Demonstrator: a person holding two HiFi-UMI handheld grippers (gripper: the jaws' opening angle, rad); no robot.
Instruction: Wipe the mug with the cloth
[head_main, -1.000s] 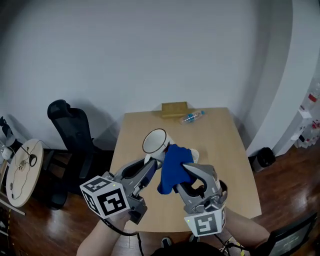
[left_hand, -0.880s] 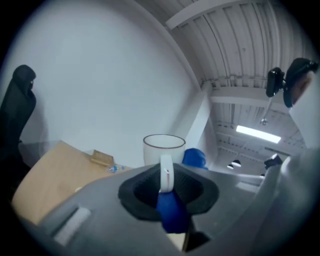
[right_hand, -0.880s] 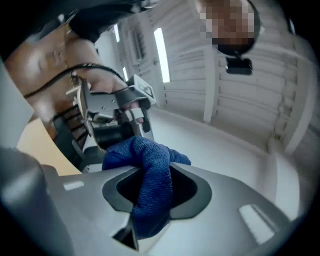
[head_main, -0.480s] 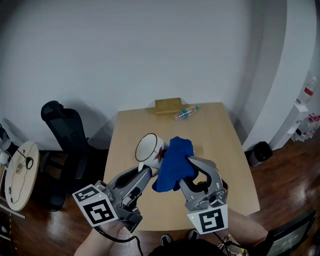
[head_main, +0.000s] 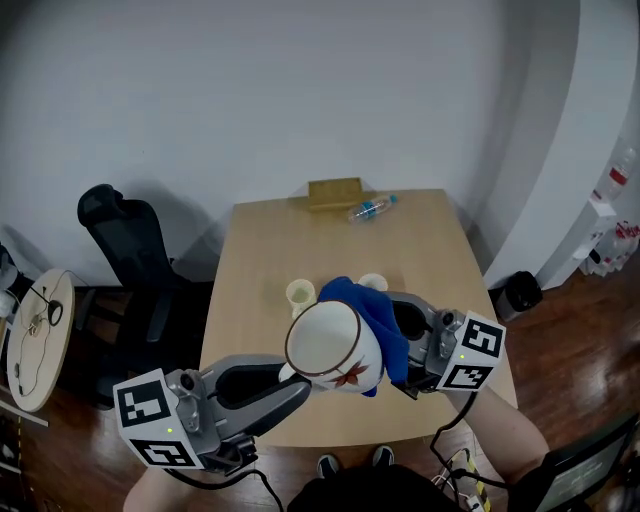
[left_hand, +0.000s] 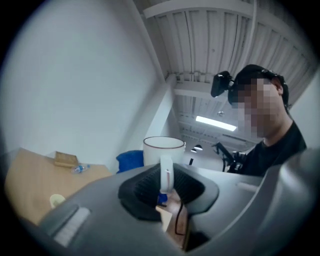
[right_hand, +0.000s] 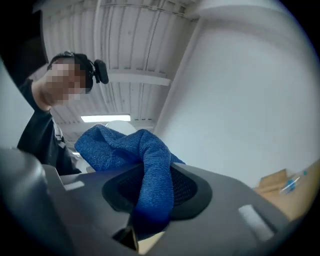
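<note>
A white mug (head_main: 330, 345) with a dark rim and a red leaf print is raised above the table, its mouth turned toward the camera. My left gripper (head_main: 292, 385) is shut on the mug's handle (left_hand: 166, 174), below and left of the mug. The blue cloth (head_main: 372, 314) lies against the mug's far right side. My right gripper (head_main: 400, 345) is shut on the cloth (right_hand: 150, 175), which bunches over its jaws. In the left gripper view the mug (left_hand: 163, 150) stands upright beyond the jaws, the cloth (left_hand: 131, 161) behind it.
The wooden table (head_main: 260, 260) lies below with two small pale cups (head_main: 301, 293) near its middle. A brown box (head_main: 334, 193) and a plastic bottle (head_main: 371, 209) sit at its far edge. A black office chair (head_main: 125, 250) stands to the left. A person's head shows in both gripper views.
Both grippers lifted toward the camera. The mug rose and turned its mouth up toward me, and the right gripper swung the cloth round to the mug's far right side.
</note>
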